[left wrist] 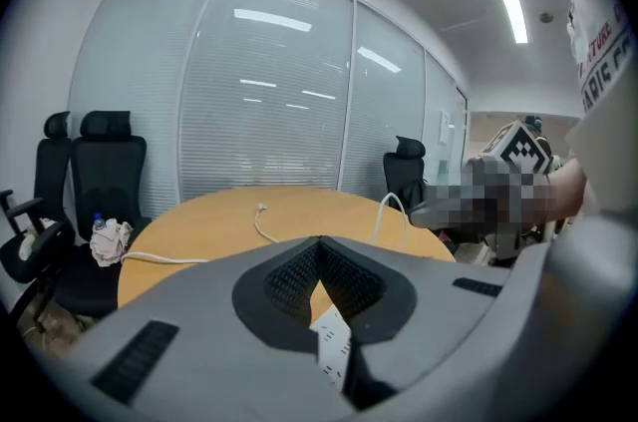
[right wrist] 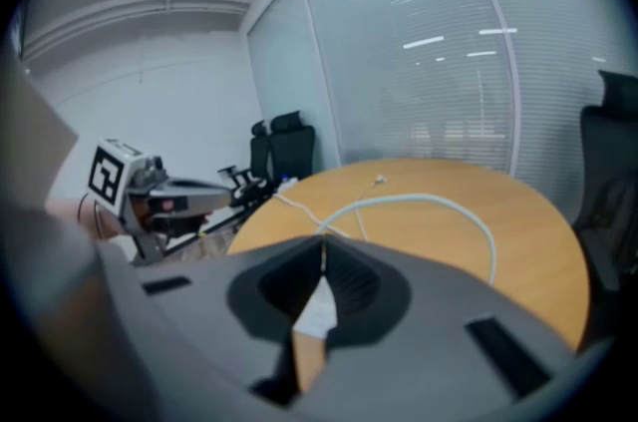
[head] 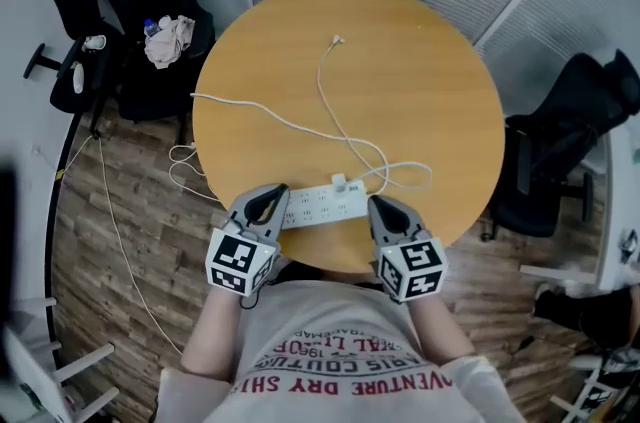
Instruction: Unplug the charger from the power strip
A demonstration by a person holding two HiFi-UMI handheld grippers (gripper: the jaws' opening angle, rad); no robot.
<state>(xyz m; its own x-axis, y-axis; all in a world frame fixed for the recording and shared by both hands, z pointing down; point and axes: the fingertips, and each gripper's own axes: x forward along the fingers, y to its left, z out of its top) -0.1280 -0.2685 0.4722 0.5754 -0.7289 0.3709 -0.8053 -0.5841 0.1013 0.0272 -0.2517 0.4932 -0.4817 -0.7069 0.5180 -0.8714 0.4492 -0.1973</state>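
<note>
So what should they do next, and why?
Probably open the right gripper and bring it onto the white charger plugged into the power strip nearer that side. Both grippers are shut and empty; the left gripper sits by the strip's other end, able to steady it.

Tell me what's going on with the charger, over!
Left tongs shut, empty; right tongs shut, empty. Charger plugged into power strip, near table edge. White cable looped beside it, nothing blocking.

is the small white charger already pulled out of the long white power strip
No, the small white charger sits plugged into the top of the long white power strip.
</note>
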